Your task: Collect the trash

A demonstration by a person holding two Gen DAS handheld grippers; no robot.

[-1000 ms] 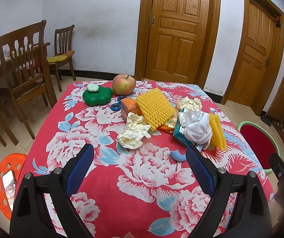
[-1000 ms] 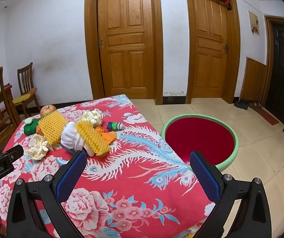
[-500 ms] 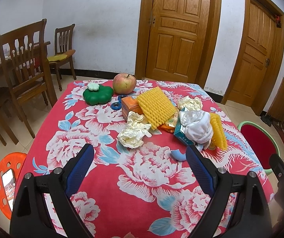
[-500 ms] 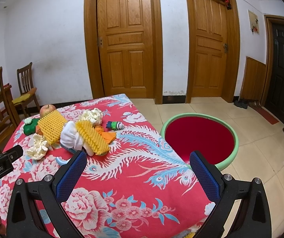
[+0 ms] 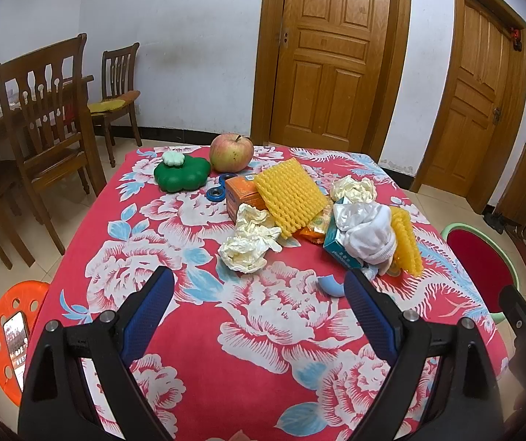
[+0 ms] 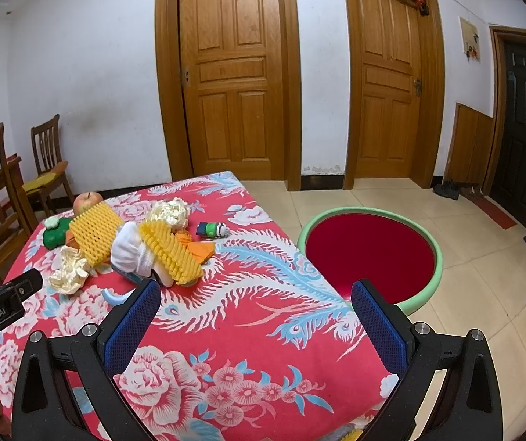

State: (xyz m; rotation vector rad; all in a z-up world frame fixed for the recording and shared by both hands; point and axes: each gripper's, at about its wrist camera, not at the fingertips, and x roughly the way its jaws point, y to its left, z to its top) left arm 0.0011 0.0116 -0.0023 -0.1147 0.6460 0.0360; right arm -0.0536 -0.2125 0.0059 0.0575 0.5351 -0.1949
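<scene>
Both grippers hang over the near side of the table, jaws spread wide and holding nothing. The left gripper faces the heap in the middle; the cloth under it is bare right down to the near edge. The nearest trash is a tissue wad, just ahead of its fingers. Behind that lie a yellow foam net leaning on an orange box, a second wad, a white sock and another net. An apple and a green toy sit near the far edge. The right gripper is over the table's right corner, which is clear. Past that edge a basin stands on open floor.
</scene>
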